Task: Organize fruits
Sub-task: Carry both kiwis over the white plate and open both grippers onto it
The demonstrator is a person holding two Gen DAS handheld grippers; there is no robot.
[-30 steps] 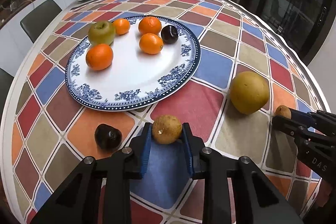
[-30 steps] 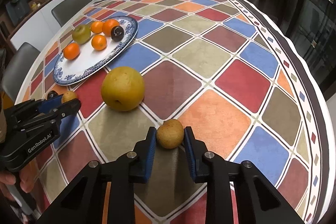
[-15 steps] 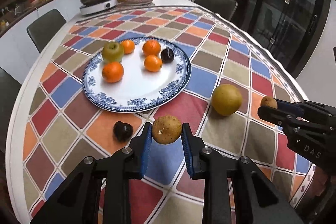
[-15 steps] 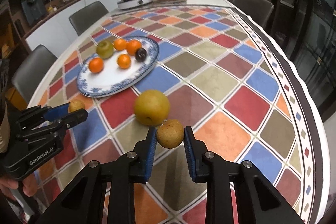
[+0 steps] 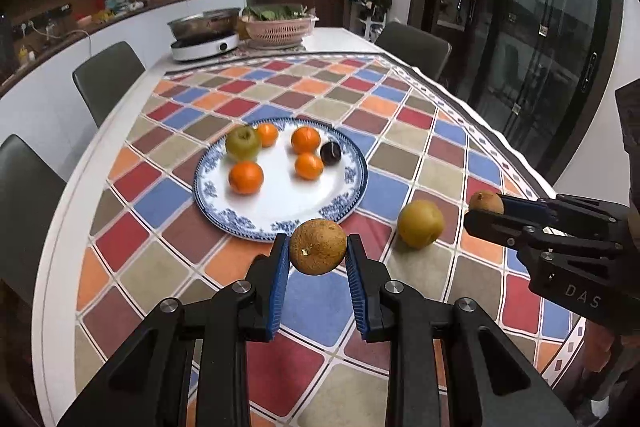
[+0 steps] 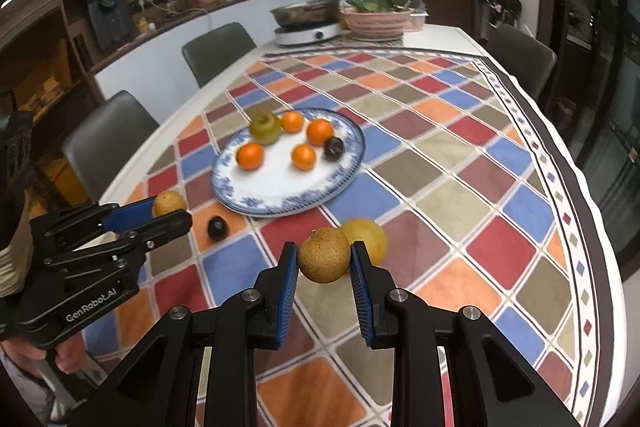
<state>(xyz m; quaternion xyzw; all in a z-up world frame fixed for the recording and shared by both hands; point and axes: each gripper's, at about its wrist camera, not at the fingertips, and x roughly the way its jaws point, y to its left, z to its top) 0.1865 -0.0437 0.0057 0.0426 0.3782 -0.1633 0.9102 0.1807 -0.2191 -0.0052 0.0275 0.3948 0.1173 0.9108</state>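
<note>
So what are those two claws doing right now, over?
Left claw, right claw: each shut on a brown fruit, lifted. Plate ahead. Yellow pear, dark plum on cloth.

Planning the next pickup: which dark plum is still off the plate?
The dark plum on the orange tablecloth square beside the blue-patterned plate; the other plum sits on it.

Even indoor light lit the tabletop [image 5: 120, 187]; fisheye curvature darkened the corners, and the plated fruit [image 6: 250, 155] was softly blurred.
</note>
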